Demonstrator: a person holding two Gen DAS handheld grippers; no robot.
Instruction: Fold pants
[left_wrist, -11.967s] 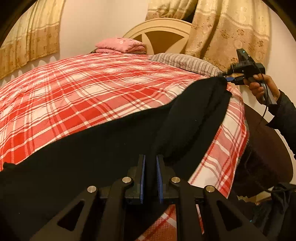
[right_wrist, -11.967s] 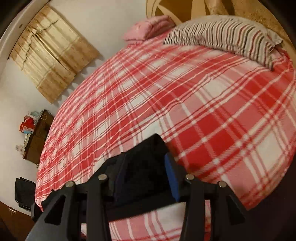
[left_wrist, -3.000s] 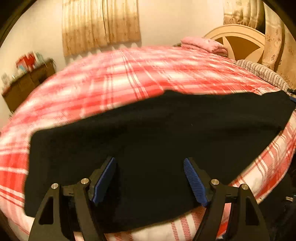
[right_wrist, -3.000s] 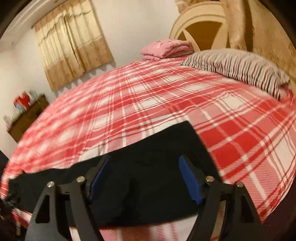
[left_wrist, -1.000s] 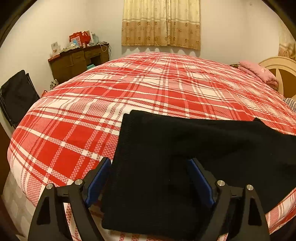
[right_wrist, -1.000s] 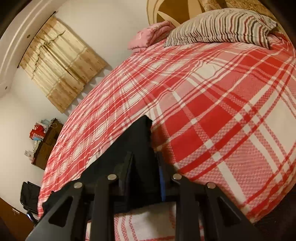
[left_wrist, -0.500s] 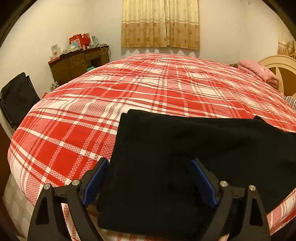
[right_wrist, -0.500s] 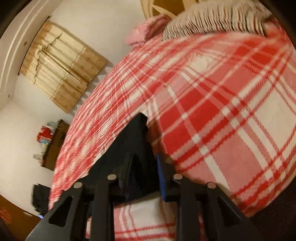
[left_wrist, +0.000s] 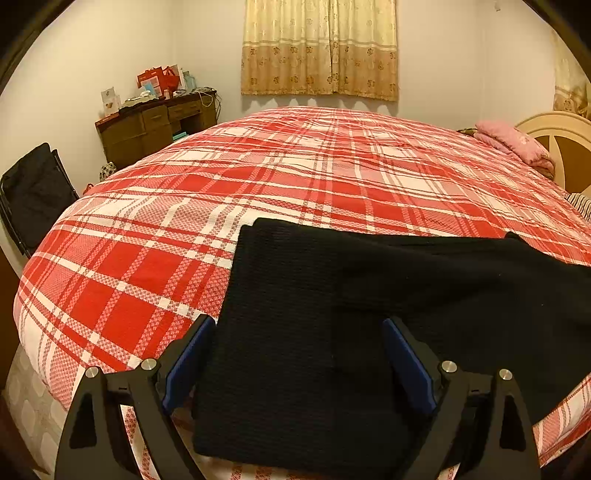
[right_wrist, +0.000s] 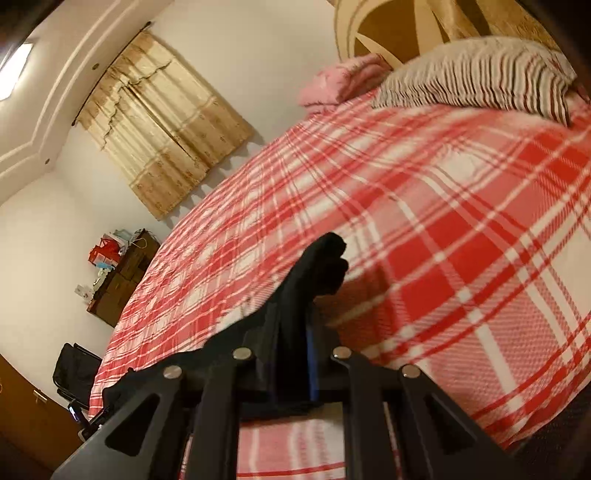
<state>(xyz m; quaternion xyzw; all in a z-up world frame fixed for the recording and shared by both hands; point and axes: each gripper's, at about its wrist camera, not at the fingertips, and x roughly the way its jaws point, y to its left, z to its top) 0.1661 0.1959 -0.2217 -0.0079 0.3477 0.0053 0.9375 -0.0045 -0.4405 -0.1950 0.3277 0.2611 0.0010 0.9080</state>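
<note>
The black pants (left_wrist: 332, 314) lie flat along the near edge of the red plaid bed (left_wrist: 295, 177), stretching to the right. My left gripper (left_wrist: 297, 354) is open, its blue pads on either side of the pants' left end, just above the cloth. In the right wrist view my right gripper (right_wrist: 293, 354) is shut on the other end of the pants (right_wrist: 317, 266), which bunches up between the fingers and lifts off the bed (right_wrist: 461, 229).
A striped pillow (right_wrist: 476, 77) and a folded pink cloth (right_wrist: 340, 85) lie at the headboard. A wooden dresser (left_wrist: 155, 125) with clutter and a black bag (left_wrist: 33, 195) stand left of the bed. Curtains (left_wrist: 319, 48) hang on the far wall.
My right gripper, shut on the pants' end, has lifted and tilted, raising the cloth off the bed. My left gripper stays open over the left end, nearly still.
</note>
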